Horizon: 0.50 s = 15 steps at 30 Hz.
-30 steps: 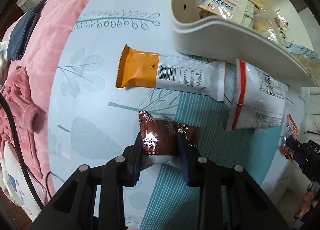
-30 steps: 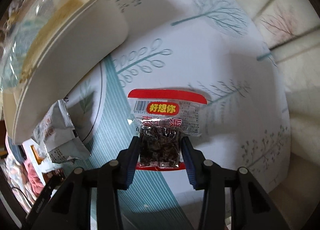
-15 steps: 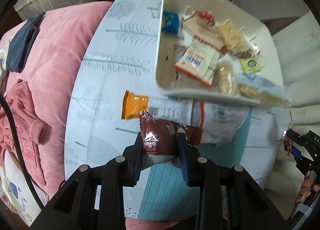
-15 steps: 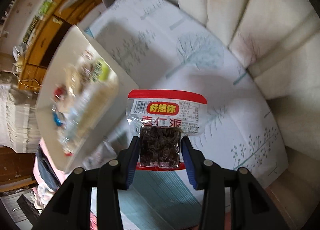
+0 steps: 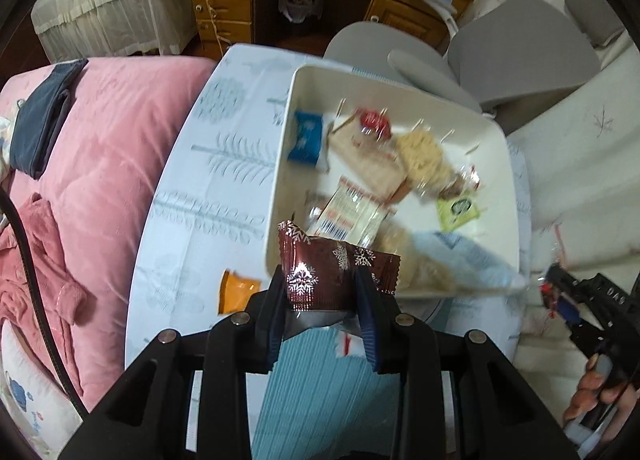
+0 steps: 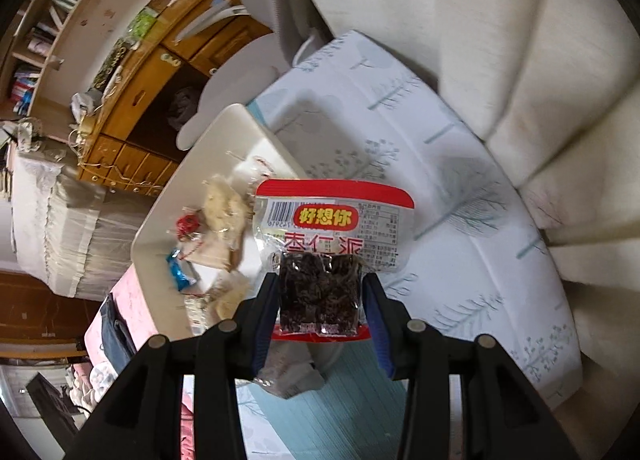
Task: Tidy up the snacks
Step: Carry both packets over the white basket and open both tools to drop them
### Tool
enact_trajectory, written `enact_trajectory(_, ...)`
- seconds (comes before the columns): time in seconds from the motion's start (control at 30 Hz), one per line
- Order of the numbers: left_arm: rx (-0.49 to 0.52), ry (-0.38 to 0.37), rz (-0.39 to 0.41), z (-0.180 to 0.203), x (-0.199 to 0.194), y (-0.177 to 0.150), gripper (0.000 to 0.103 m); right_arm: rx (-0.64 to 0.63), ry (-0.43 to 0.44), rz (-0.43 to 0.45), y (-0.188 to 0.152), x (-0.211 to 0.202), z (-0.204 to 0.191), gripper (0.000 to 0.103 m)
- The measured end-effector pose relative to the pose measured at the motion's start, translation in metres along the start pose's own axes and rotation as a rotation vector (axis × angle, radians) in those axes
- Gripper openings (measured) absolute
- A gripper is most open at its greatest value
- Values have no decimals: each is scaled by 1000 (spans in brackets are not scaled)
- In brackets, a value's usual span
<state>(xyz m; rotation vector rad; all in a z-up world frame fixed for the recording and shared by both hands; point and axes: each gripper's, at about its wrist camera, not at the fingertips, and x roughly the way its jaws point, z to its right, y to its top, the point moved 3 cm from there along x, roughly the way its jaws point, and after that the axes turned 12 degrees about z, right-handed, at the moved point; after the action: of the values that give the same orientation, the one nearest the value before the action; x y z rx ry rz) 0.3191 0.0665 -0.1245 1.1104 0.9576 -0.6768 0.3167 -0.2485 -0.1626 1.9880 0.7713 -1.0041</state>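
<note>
A dark red snowflake wrapper [image 5: 320, 284] is clamped in the left gripper [image 5: 322, 316], a red-edged date packet [image 6: 320, 292] in the right gripper [image 6: 320, 312]. The white bin [image 5: 280, 164] lies ahead below; thin wrappers could slip out early.

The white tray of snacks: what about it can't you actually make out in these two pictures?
- Left wrist view: white tray, near rim hidden behind the brown snowflake packet; packets inside are blurred, labels unreadable.
- Right wrist view: the red-edged date packet covers the tray's right part.
- Orange packet: mostly hidden behind the fingers.
</note>
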Motion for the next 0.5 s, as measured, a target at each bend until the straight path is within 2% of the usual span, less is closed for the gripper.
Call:
enact_trajectory(0.2,-2,6,6,19,8,16,32,-117,56,-28,4,19,-37,42)
enact_trajectory(0.3,-2,14,-5,26,15,16,51,-150,86,-44,5,27,-47,44)
enact_trajectory(0.5,-10,27,-14,26,22,10,59,-184,151,-72,7,40,-49,44)
